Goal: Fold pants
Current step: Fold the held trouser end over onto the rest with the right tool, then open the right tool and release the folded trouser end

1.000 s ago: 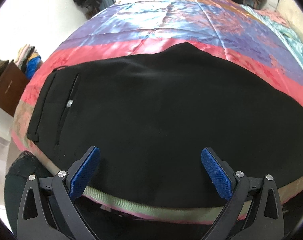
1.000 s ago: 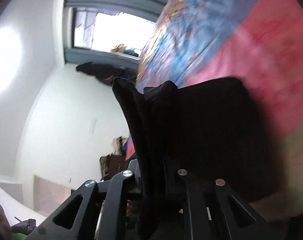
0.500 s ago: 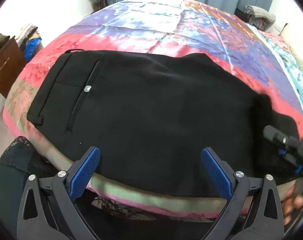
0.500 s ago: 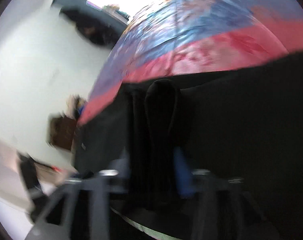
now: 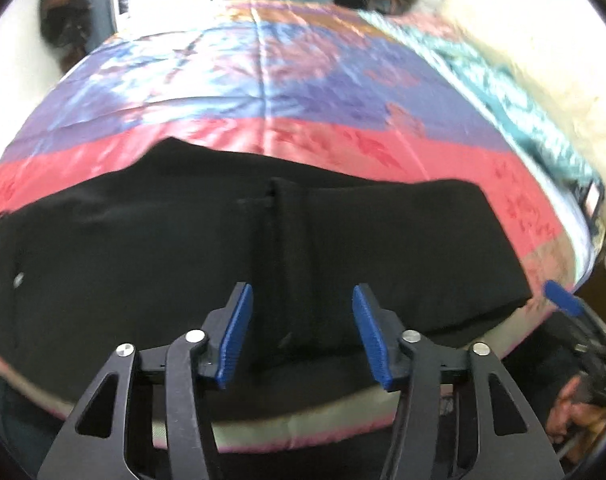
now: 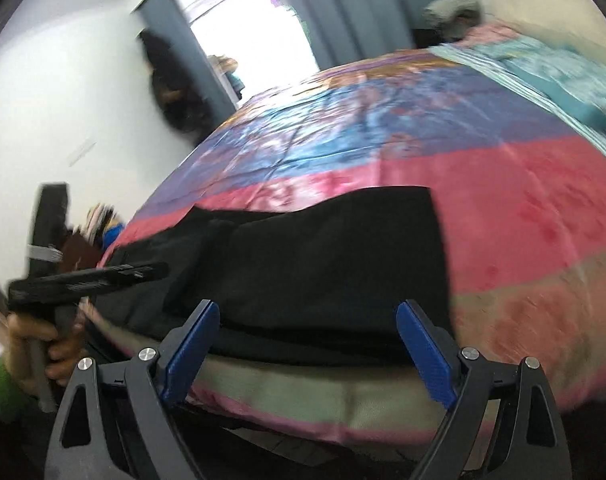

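Note:
Black pants (image 5: 151,264) lie flat across the near edge of the bed, with one end folded back over the middle. Its raised edge (image 5: 287,248) runs toward me. My left gripper (image 5: 303,334) hangs over that edge with its jaws closing. The fold sits between the blue pads (image 5: 235,332), which do not press on it. In the right wrist view the pants (image 6: 323,264) spread out beyond my right gripper (image 6: 307,350). Its jaws are opening wide and hold nothing. The left gripper's body (image 6: 87,278) shows at the left there, held in a hand (image 6: 31,344).
A satin quilt (image 5: 303,80) in pink, purple and blue bands covers the bed. A teal blanket (image 5: 515,96) lies along its right side. Dark clothes (image 6: 175,92) hang on the wall beside a bright doorway (image 6: 247,24) with curtains. A brown cabinet (image 6: 81,254) stands at the left.
The right gripper let go of the bunched black cloth and drew back with its jaws wide. The cloth now lies folded over the pants. The left gripper shifted right and its jaws narrowed.

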`<state>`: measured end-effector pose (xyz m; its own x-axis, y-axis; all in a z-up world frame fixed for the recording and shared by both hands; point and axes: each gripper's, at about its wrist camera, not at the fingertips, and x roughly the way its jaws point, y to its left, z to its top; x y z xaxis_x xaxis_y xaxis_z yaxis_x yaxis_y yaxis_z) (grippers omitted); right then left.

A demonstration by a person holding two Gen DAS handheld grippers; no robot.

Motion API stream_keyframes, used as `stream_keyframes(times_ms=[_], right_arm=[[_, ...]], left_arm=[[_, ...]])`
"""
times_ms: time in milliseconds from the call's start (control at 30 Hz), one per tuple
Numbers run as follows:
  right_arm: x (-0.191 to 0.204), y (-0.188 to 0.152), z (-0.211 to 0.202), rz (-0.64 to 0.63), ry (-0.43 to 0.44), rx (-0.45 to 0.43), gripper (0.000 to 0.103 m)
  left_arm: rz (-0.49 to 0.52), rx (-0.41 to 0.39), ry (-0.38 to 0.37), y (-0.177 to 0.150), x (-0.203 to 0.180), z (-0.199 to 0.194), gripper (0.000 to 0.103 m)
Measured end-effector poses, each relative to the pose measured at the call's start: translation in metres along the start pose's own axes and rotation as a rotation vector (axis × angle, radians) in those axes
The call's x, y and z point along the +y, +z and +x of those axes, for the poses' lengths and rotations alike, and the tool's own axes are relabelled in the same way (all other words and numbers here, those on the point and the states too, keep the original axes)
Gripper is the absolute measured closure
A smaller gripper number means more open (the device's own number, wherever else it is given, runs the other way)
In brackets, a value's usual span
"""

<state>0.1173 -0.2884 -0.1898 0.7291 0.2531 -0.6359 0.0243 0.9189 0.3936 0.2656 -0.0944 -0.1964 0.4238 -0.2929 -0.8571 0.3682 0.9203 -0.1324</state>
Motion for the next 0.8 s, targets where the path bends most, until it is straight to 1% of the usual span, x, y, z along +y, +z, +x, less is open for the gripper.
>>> stream_keyframes(times_ms=[33, 67, 100, 133, 167, 233, 267, 333, 400, 467, 500, 533, 567, 600, 633, 667, 700, 733, 800], right_arm=[[-0.006, 0.001, -0.004, 0.033, 0.002, -0.014, 0.013], [-0.006, 0.007, -0.004, 0.046, 0.001, -0.024, 0.013], [-0.007, 0.009, -0.007, 0.055, -0.002, -0.036, 0.013], [-0.011, 0.009, -0.010, 0.057, -0.005, -0.043, 0.013], [-0.014, 0.010, -0.011, 0.056, -0.008, -0.042, 0.013], [-0.022, 0.014, -0.010, 0.069, -0.010, -0.033, 0.013], [-0.029, 0.016, -0.017, 0.089, -0.002, -0.035, 0.013], [-0.040, 0.024, -0.021, 0.135, 0.036, -0.043, 0.013], [-0.044, 0.033, -0.016, 0.137, 0.080, -0.030, 0.013], [-0.046, 0.044, 0.005, 0.144, 0.160, 0.033, 0.013], [-0.050, 0.046, 0.019, 0.168, 0.212, 0.076, 0.013], [-0.057, 0.044, 0.040, 0.201, 0.246, 0.131, 0.013], [-0.065, 0.038, 0.062, 0.233, 0.240, 0.214, 0.013], [-0.071, 0.033, 0.076, 0.253, 0.222, 0.273, 0.019], [-0.075, 0.033, 0.078, 0.258, 0.212, 0.277, 0.023], [-0.074, 0.042, 0.072, 0.260, 0.220, 0.269, 0.023], [-0.074, 0.050, 0.067, 0.267, 0.227, 0.276, 0.022], [-0.074, 0.063, 0.060, 0.282, 0.247, 0.264, 0.022], [-0.076, 0.094, 0.046, 0.285, 0.282, 0.196, 0.022]], left_arm=[[0.005, 0.025, 0.011, 0.004, -0.004, 0.011, 0.074], [0.008, 0.056, 0.026, 0.007, -0.008, 0.024, 0.089], [0.009, 0.093, 0.058, 0.008, -0.010, 0.037, 0.095], [0.003, 0.099, 0.079, 0.007, -0.009, 0.042, 0.096], [-0.013, 0.091, 0.086, 0.006, -0.006, 0.042, 0.096], [-0.051, 0.067, 0.082, 0.003, 0.002, 0.029, 0.096], [-0.060, 0.047, 0.087, 0.002, 0.007, 0.021, 0.096], [-0.056, 0.047, 0.095, -0.002, 0.014, 0.018, 0.096], [-0.039, 0.063, 0.097, -0.004, 0.015, 0.025, 0.094], [-0.023, 0.066, 0.114, -0.004, 0.011, 0.030, 0.090], [-0.015, 0.065, 0.124, -0.004, 0.007, 0.031, 0.085], [-0.005, 0.067, 0.137, -0.003, 0.004, 0.033, 0.078], [0.001, 0.073, 0.139, -0.005, 0.004, 0.033, 0.072], [0.006, 0.078, 0.135, -0.006, 0.006, 0.030, 0.061], [0.010, 0.074, 0.141, -0.005, 0.006, 0.024, 0.053], [0.008, 0.058, 0.154, -0.006, 0.008, 0.016, 0.049], [0.002, 0.033, 0.159, -0.006, 0.011, 0.006, 0.039], [-0.007, 0.004, 0.157, -0.006, 0.014, -0.003, 0.030], [-0.029, -0.070, 0.143, -0.002, 0.018, -0.019, 0.023]])
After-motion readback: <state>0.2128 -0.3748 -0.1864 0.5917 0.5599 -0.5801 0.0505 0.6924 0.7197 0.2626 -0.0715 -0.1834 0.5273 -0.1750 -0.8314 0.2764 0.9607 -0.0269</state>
